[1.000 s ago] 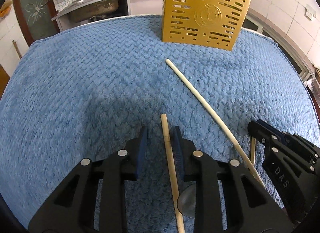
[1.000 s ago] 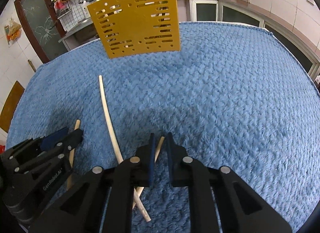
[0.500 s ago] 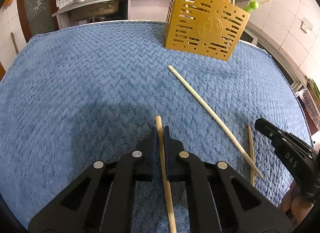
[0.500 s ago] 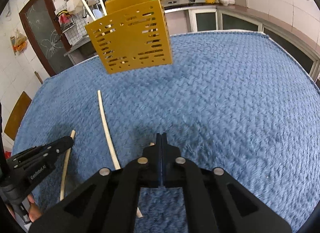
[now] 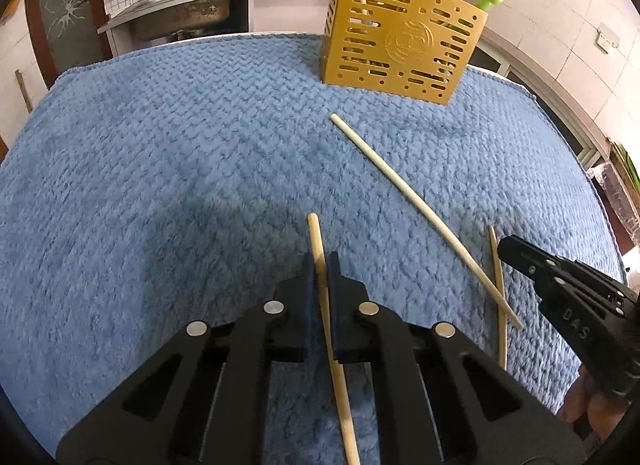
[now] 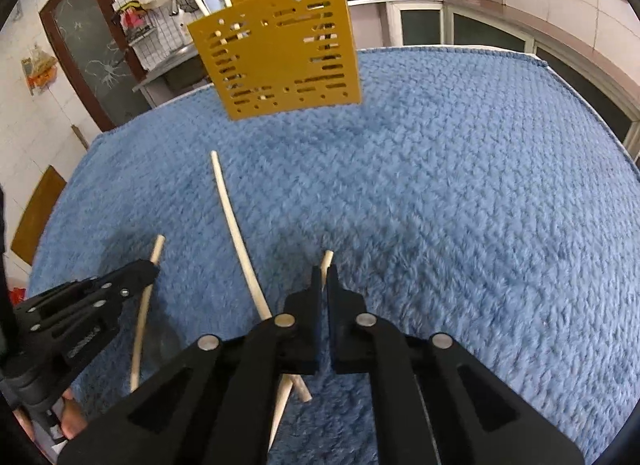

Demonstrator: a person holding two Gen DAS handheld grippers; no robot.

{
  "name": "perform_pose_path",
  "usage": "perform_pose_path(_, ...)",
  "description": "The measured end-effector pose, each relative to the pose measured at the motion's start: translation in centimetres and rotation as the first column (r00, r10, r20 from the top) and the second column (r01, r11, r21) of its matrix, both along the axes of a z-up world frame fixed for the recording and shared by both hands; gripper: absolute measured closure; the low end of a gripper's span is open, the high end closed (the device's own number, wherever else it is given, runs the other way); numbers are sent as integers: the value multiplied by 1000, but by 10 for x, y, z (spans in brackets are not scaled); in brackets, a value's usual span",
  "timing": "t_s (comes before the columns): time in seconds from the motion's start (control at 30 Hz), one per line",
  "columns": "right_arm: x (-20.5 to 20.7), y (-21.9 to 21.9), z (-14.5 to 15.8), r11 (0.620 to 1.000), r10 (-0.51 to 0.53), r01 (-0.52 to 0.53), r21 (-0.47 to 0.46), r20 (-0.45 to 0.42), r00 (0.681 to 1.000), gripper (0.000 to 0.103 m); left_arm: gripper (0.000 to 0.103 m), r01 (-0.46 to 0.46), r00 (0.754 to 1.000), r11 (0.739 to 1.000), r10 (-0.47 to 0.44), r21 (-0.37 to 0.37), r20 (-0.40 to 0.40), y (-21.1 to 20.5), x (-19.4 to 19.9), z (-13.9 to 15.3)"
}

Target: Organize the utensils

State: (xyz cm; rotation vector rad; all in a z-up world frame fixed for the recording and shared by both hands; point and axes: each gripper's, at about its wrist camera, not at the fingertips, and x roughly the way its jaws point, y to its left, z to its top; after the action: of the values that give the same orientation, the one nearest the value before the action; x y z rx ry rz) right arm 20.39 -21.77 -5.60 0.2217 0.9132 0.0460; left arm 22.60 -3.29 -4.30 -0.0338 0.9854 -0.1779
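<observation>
Both hand-held grippers had gone from gaping a second earlier to clamped: the left hand-held gripper (image 5: 321,261) pinched one chopstick (image 5: 316,237) near its upper end, and the right hand-held gripper (image 6: 323,275) pinched a thinner chopstick (image 6: 327,258) the same way. Each stick seemed lifted off the blue blanket (image 5: 160,169) on the table, so both pickups looked done and the carry to the yellow utensil holder (image 5: 400,37), standing well apart at the far edge, came next. One long pale chopstick (image 5: 420,209) lay loose between them.
</observation>
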Motion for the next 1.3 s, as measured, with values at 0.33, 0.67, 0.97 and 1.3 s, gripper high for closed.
perform_pose_path(0.33,-2,-2,3,1000,-10,10,14,-10,1000,99,98,9,1000,1000,-9,-10,9,0,-5,8)
perform_pose_path(0.67,2,1,2,1000,1,0,16,-26,1000,71,88,26,1000,999,-26,-34,-15,0,-2,3)
perform_pose_path(0.97,7,12,-1,998,-4,-1,-61,-86,996,85,88,31,997,999,-32,-12,-69,-8,5,-5)
perform_pose_path(1.3,14,17,-2,994,-1,-7,-107,-77,997,94,98,29,997,999,-33,-41,-76,-4,15,-7)
